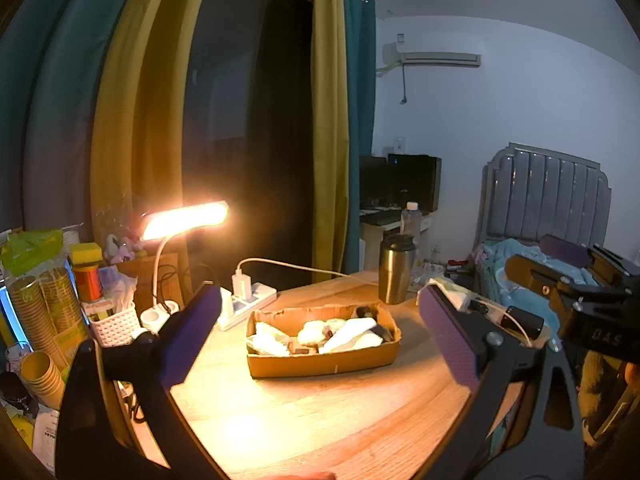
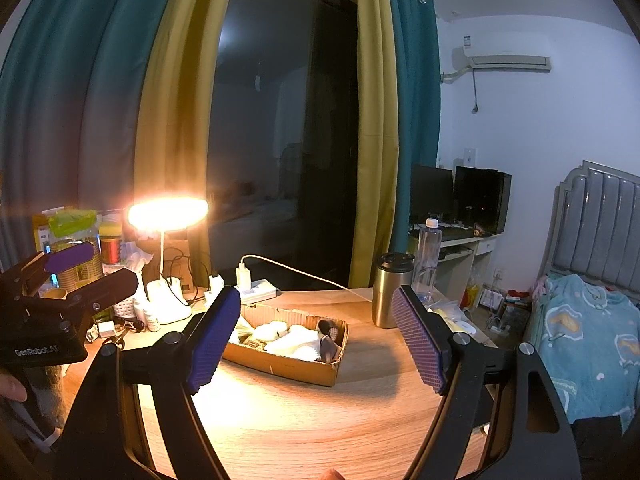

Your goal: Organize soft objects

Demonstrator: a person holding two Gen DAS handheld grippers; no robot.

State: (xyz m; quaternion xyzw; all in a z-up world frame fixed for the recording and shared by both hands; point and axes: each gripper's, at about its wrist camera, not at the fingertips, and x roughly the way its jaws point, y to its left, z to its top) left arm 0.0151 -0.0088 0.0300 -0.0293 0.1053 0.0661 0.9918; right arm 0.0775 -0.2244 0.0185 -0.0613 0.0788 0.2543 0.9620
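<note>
Progress: The sorting is judged to be at or near its end. All the soft items that can be seen are gathered inside the cardboard tray [image 1: 324, 364]; none is seen loose on the wooden table [image 1: 304, 420]. Whether more remains to be done cannot be told.

Soft items: A heap of pale, cream-white fabric pieces [image 1: 352, 334] is seen, possibly rolled socks or cloths, limp and rounded. A few darker grey-brown pieces [image 2: 329, 350] are tucked at the tray's right end. They are judged to be light and easily squashed.

Tray: A shallow, oblong box of brown corrugated cardboard is set at the middle of the table. Its rim is ragged and torn.

Left gripper [image 1: 320, 336]: It is held above the near table edge, aimed at the tray. Its fingers are spread wide and nothing is held between them. The pads [image 1: 450, 340] are covered in purple, finely dimpled rubber on black plastic arms.

Right gripper [image 2: 320, 340]: It is held likewise, spread wide and empty, with the tray framed between its textured purple pads [image 2: 214, 340].

Table: Light wood grain, smooth, with a rounded near edge, is lit warmly.

Surroundings: A glowing desk lamp [image 2: 168, 212], a white power strip [image 1: 248, 300] and a brushed steel tumbler [image 1: 395, 268] are placed behind the tray, apart from it.
</note>
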